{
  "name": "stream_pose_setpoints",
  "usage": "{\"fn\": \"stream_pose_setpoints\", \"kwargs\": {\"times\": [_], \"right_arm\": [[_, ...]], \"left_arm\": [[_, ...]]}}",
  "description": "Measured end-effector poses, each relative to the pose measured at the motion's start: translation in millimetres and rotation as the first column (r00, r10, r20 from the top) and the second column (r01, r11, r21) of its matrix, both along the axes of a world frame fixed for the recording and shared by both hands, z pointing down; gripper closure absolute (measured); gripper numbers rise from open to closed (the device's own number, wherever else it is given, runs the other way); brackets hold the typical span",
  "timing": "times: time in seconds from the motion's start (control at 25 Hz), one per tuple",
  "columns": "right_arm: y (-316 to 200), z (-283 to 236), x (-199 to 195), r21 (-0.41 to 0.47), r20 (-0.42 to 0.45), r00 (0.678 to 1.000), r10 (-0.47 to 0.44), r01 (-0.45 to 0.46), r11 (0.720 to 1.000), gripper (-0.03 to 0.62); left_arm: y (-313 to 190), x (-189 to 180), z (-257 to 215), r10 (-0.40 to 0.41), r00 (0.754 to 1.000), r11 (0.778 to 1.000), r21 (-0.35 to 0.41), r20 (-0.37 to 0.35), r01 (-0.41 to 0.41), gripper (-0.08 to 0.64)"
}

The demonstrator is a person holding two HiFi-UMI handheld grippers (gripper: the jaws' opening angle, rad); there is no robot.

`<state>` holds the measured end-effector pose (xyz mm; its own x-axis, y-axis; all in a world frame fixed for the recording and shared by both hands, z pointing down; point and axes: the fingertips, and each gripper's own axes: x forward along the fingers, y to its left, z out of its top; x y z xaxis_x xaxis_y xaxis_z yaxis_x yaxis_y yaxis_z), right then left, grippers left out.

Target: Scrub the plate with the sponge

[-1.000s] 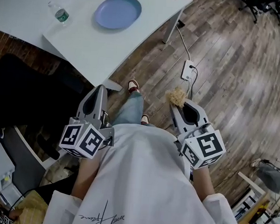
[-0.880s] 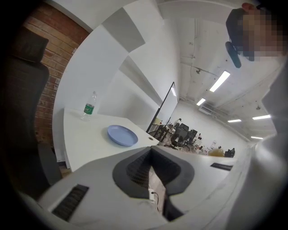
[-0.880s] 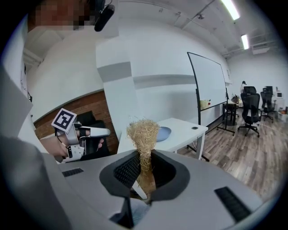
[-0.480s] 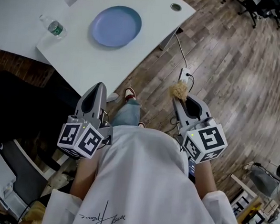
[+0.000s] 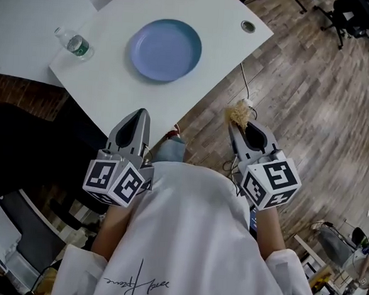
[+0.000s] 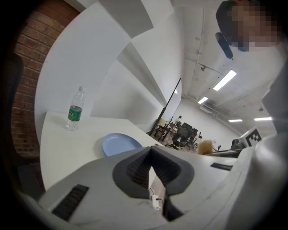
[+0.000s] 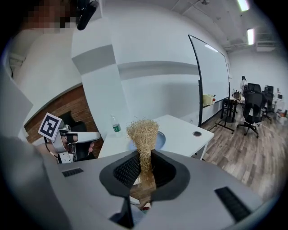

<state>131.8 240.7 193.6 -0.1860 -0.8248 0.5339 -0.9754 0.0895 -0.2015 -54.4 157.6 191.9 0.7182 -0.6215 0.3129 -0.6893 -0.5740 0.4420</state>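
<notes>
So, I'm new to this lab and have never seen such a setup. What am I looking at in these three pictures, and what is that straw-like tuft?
There is no robot arm. A person holds a two-jaw gripper in each hand. One picture comes from a camera on the person's head, looking steeply down. The other two come from cameras riding on each gripper, looking along its jaws. The marker cubes are part of the grippers.

The left gripper is shut with nothing in it. The right gripper is shut on the sponge, which is the straw-coloured fibrous tuft.

On the white table are a blue plate and an upright water bottle. Both grippers are short of the plate, near the person's body.
</notes>
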Motion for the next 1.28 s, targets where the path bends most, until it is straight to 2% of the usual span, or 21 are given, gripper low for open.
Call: {"fn": "stream_pose_setpoints", "kwargs": {"times": [0.28,0.4,0.52,0.72,1.0,1.28], "right_arm": [[-39,9,2,-0.045,-0.011,1.000,-0.028,0.028,0.999,0.552],[-49,18,6,-0.088,0.026,0.999,0.028,-0.026,0.996,0.552],[-53,26,10,-0.125,0.048,0.997,0.068,-0.061,0.990,0.552],[-63,34,15,-0.175,0.055,0.997,0.047,-0.037,0.984,0.552],[-95,42,15,-0.202,0.069,0.997,-0.040,0.053,0.978,0.552],[-132,61,10,-0.243,0.081,0.992,-0.099,0.116,0.963,0.552]], "left_arm": [[-23,9,24,0.070,0.997,0.997,-0.016,0.041,-0.069,0.561],[-31,3,32,0.070,0.997,0.997,-0.035,0.028,-0.069,0.561],[-35,-4,38,0.046,0.999,0.998,-0.048,0.018,-0.046,0.561],[-45,-13,42,0.006,1.000,0.999,-0.045,-0.003,-0.006,0.560],[-67,-33,51,-0.069,0.998,0.996,-0.048,0.005,0.070,0.560],[-95,-46,77,-0.144,0.989,0.983,-0.108,0.025,0.146,0.558]]}}
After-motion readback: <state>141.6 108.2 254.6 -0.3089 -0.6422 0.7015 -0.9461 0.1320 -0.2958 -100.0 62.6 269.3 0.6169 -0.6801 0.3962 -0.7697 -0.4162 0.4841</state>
